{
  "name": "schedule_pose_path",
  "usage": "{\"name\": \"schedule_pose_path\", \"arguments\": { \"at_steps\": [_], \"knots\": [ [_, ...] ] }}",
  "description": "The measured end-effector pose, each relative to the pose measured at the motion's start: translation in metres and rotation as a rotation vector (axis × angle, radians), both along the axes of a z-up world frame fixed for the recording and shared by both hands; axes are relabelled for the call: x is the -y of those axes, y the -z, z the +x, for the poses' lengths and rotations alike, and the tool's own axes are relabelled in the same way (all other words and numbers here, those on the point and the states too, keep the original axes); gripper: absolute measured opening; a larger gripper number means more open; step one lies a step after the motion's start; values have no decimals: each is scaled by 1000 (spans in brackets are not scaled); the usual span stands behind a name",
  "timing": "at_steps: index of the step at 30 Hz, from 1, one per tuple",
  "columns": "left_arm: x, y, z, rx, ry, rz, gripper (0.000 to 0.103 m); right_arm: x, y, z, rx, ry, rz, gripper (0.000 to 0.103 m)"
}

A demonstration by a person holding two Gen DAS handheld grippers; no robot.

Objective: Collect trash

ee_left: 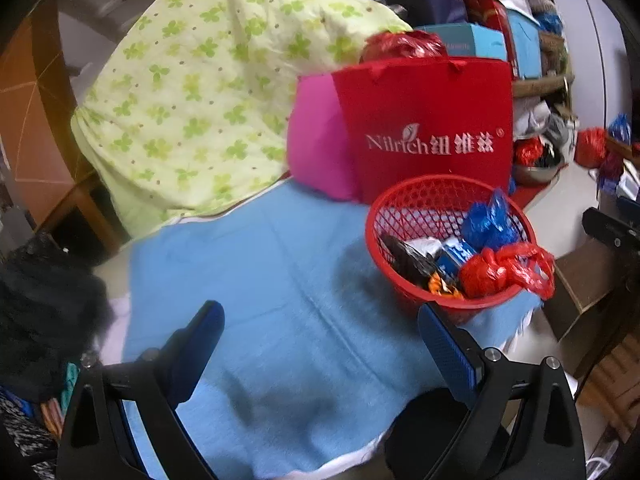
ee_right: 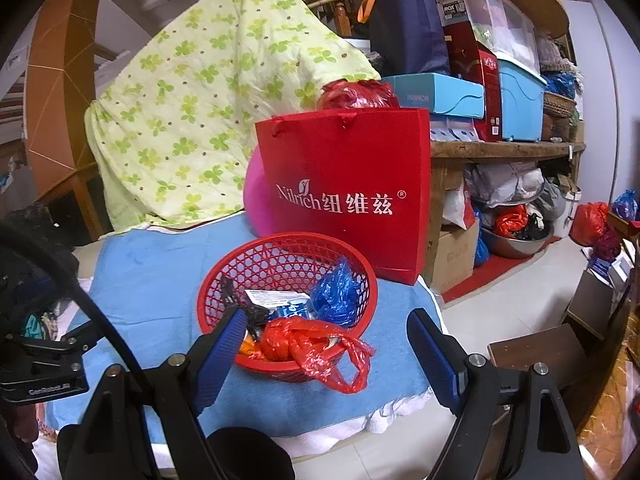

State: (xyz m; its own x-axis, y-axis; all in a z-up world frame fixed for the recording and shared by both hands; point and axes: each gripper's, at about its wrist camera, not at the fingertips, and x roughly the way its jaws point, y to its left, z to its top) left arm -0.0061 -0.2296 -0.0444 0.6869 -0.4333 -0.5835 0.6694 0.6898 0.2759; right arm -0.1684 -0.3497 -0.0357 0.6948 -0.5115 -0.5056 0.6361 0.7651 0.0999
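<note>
Blue towel (ee_left: 256, 280) fills the lower centre, bearing a red basket (ee_right: 224, 276) of trash; left gripper (ee_left: 320, 336) and right gripper (ee_right: 328, 344) fingers gape wide, empty.

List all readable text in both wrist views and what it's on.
"Nilrich 纽维兹 ®": white print on the red paper bag.
"FASHION": side of the light blue box.
"ROX": label on the clear storage bin.
"GenRobot.AI": left gripper body as seen in the right view; blurred, reading uncertain.
Print on the wrappers in the red basket: too small to read.
</note>
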Motion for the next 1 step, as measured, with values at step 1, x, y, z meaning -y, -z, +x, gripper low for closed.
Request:
{"name": "schedule_pose_path", "arguments": {
  "at_steps": [1],
  "knots": [
    [-3,2,8,-17,-10,-11,97,0,0,3,-2,4,-3,85]
  ]
}}
